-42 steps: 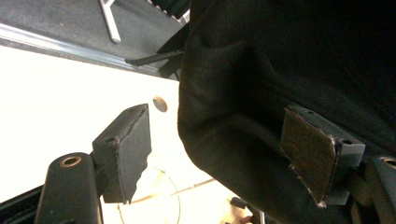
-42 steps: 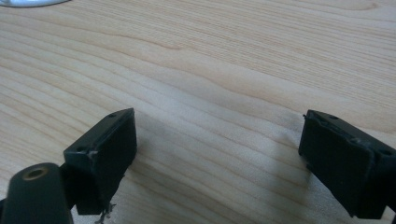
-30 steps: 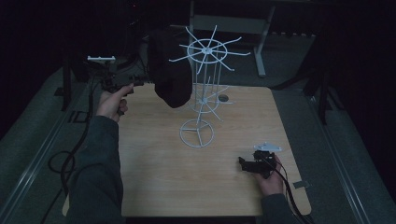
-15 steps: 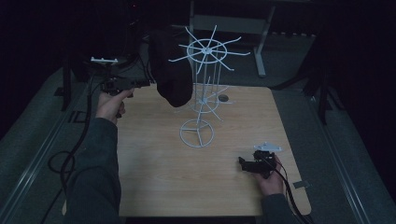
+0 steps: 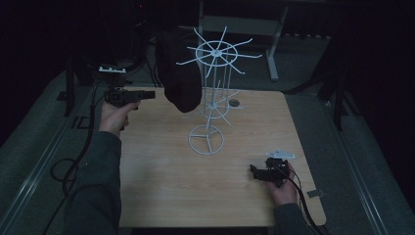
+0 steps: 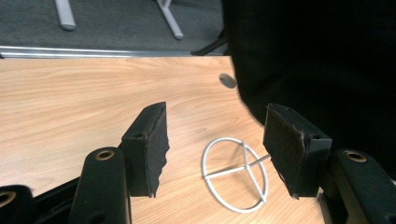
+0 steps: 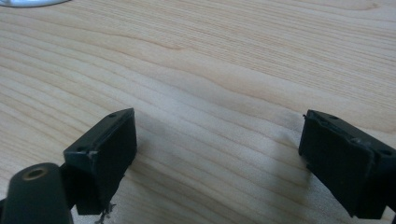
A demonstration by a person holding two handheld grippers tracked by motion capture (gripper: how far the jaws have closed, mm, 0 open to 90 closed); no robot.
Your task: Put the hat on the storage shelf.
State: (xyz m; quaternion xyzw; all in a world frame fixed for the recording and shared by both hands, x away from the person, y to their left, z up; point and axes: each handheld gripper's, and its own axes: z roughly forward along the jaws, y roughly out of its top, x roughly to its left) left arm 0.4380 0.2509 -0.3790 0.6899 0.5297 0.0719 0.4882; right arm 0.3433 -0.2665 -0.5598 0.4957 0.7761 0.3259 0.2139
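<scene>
Left gripper [image 5: 149, 95]: jaws apart, upper left, just beside the dark cloth [image 5: 180, 73].
Cloth: on the wire rack [image 5: 213, 83], ungrasped.
Right gripper [image 5: 255, 171]: apart, lower right, idle.

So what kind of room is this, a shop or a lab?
Probably a lab or recording setup: a bare wooden table in a dark room, a white wire rack with a dark garment hanging, and cabled handheld grippers.

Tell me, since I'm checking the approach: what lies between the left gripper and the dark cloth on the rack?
Nothing. In the high view the left gripper points at the dark cloth across a short bare gap above the table.
</scene>
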